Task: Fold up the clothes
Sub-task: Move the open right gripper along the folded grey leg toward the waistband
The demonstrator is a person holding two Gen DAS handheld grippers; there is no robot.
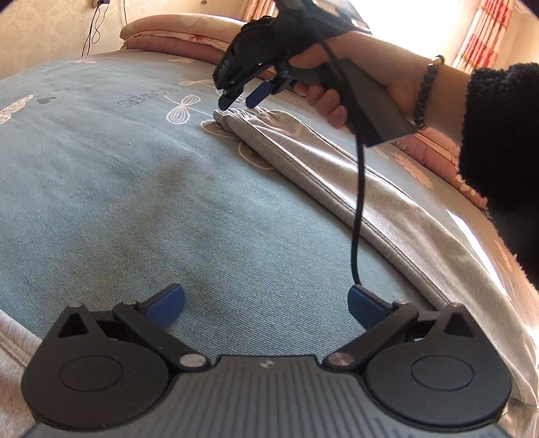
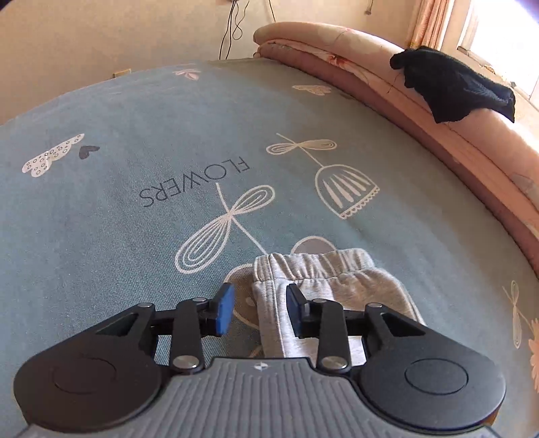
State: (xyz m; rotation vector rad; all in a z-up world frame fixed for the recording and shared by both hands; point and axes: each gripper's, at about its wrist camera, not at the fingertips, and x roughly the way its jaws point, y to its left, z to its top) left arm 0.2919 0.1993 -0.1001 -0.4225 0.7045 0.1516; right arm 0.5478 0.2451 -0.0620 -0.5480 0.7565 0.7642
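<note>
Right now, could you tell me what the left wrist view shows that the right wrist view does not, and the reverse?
Only the left wrist view shows the person's hand holding the right tool, plus the left tool, open over bare sheet. Only the right wrist view shows the black garment on the pink quilt. Both show the grey trousers on the blue bedsheet.

The bed (image 2: 118, 236) wears a blue-grey sheet printed with white flower outlines, hearts and the word FLOWERS (image 2: 195, 183). Along the bed's far and right edge lies a folded pink quilt (image 2: 337, 43). A black cloth (image 2: 451, 84) is draped over the quilt. Beyond the bed's head, cables (image 2: 232, 27) hang down the pale wall. Red-checked curtains (image 1: 485, 33) flank a bright window right of the bed.
</note>
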